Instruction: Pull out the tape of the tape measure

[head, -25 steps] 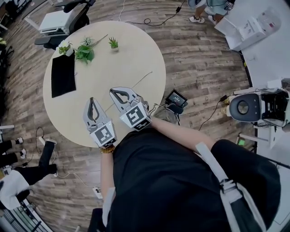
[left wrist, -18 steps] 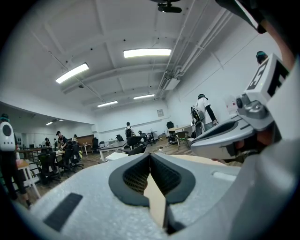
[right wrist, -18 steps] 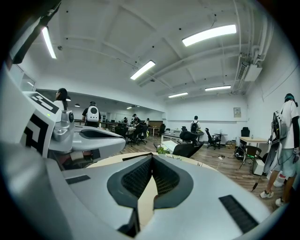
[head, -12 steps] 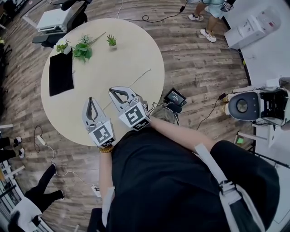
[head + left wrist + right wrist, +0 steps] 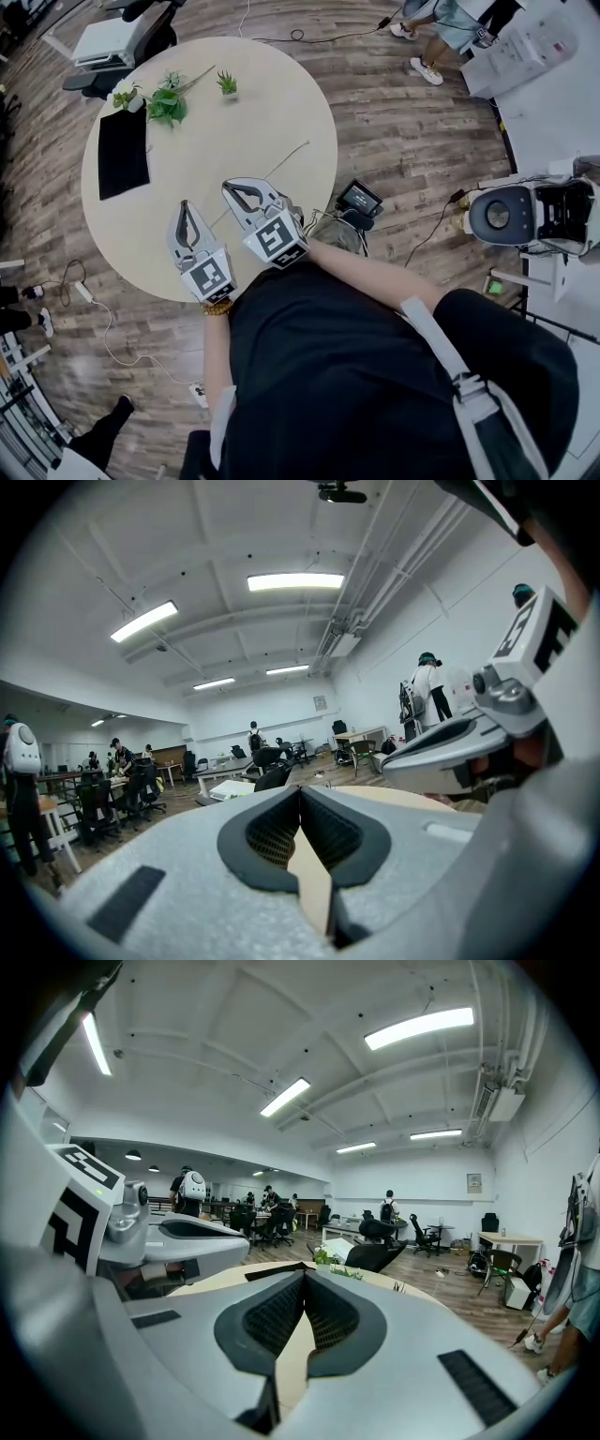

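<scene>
No tape measure can be made out in any view. A thin pale line (image 5: 272, 173) lies across the round beige table (image 5: 272, 103); I cannot tell what it is. My left gripper (image 5: 185, 204) hangs over the table's near edge, jaws shut with nothing between them (image 5: 300, 789). My right gripper (image 5: 228, 186) is just to its right, also shut and empty (image 5: 304, 1274). Both point out level over the table into the room. Each gripper view shows the other gripper alongside: the right one (image 5: 450, 752) and the left one (image 5: 187, 1237).
A black mat (image 5: 124, 153), a leafy plant (image 5: 169, 103) and a small potted plant (image 5: 228, 86) sit at the table's far left. An office chair (image 5: 112, 42) stands behind it. A black device (image 5: 361, 200) and cables lie on the floor to the right. A person (image 5: 450, 23) walks at top right.
Both grippers stay shut and almost still. The person at the lower left has walked off down the frame, and the person at the top right has stepped along.
</scene>
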